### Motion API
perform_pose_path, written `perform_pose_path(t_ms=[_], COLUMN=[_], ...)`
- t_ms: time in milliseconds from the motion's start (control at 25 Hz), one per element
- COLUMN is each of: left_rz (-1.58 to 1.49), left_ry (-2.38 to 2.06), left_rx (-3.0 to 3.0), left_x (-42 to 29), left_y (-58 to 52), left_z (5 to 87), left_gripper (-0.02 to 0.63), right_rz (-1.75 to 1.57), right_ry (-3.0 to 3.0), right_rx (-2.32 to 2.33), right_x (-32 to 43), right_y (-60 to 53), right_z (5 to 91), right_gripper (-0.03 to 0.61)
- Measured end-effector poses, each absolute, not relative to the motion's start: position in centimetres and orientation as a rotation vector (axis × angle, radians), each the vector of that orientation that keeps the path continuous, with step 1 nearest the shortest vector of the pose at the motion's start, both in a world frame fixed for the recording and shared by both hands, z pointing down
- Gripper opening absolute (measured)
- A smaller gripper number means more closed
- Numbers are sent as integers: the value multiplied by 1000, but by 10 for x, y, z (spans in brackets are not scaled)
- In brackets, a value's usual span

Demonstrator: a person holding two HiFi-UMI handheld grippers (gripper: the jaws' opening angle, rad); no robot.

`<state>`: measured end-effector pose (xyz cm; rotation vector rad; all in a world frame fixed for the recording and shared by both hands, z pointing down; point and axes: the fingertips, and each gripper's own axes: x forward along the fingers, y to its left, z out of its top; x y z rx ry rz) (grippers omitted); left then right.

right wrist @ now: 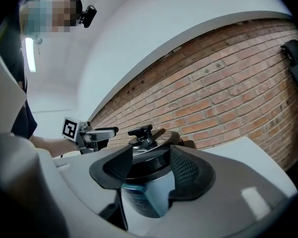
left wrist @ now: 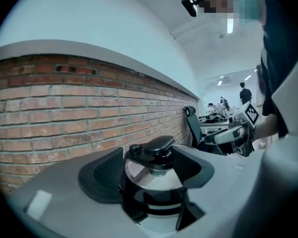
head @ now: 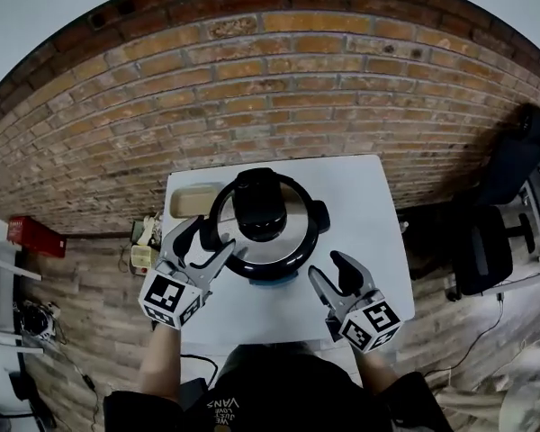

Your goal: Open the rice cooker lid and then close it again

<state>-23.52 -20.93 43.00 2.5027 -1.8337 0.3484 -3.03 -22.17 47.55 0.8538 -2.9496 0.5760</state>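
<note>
The rice cooker (head: 279,261) stands in the middle of a white table (head: 369,205). Its round metal lid (head: 292,241) with a black knob (head: 259,207) lies on the pot. My left gripper (head: 214,235) is open at the cooker's front left; one fingertip is close to the lid's rim, and I cannot tell whether it touches. My right gripper (head: 326,265) is open at the cooker's front right, apart from it. The left gripper view frames the cooker (left wrist: 156,182) between the wide jaws of that gripper (left wrist: 151,175). In the right gripper view the cooker (right wrist: 146,187) also sits beyond the spread jaws of that gripper (right wrist: 149,170).
A flat beige piece (head: 195,202) lies on the table's far left corner. A brick wall (head: 279,88) runs behind the table. A black office chair (head: 508,178) stands to the right, and a red box (head: 36,237) with shelving is at the left.
</note>
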Motion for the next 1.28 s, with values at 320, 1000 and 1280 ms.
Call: perform_pose_path(t_ms=[320, 1000, 1280], left_rz=[270, 133, 154], left_ry=[-2079, -2282, -2341], left_rx=[2324, 2085, 1992], left_x=[-245, -178, -146], left_y=[-121, 63, 93], left_z=[418, 440, 455], left_gripper=[285, 255, 184], right_rz=[552, 440, 401], right_ry=[-2997, -2995, -2984], right_rx=[658, 427, 306], right_x=[-48, -8, 3], right_y=[-186, -64, -47], right_z=[470, 466, 471], right_gripper=[230, 229, 227])
